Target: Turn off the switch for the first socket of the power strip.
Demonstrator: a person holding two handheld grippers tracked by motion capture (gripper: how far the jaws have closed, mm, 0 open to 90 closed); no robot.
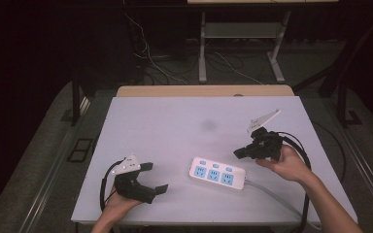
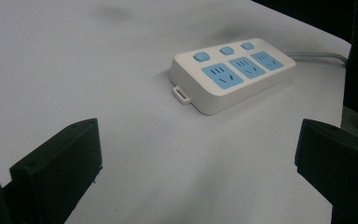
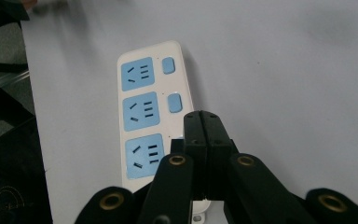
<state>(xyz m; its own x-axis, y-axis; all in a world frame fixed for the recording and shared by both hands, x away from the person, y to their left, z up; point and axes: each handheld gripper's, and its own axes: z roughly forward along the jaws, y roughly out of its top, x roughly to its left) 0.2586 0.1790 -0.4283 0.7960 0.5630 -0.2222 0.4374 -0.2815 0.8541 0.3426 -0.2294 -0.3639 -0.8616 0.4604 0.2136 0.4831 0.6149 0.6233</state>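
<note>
So the white table (image 1: 175, 126) is taking up most of the high view, with a faint grey smudge (image 1: 208, 125) sitting out in its middle. A white power strip (image 1: 218, 173) with three blue sockets and three blue buttons is lying flat toward the near edge, right of centre, and its grey cord (image 1: 272, 194) is running off to the near right. The left gripper (image 1: 155, 177) is resting near the front left, jaws spread wide, pointing at the strip but well apart from it. The right gripper (image 1: 238, 153) is hovering just above the strip's cord end, jaws pressed together with nothing between them.
</note>
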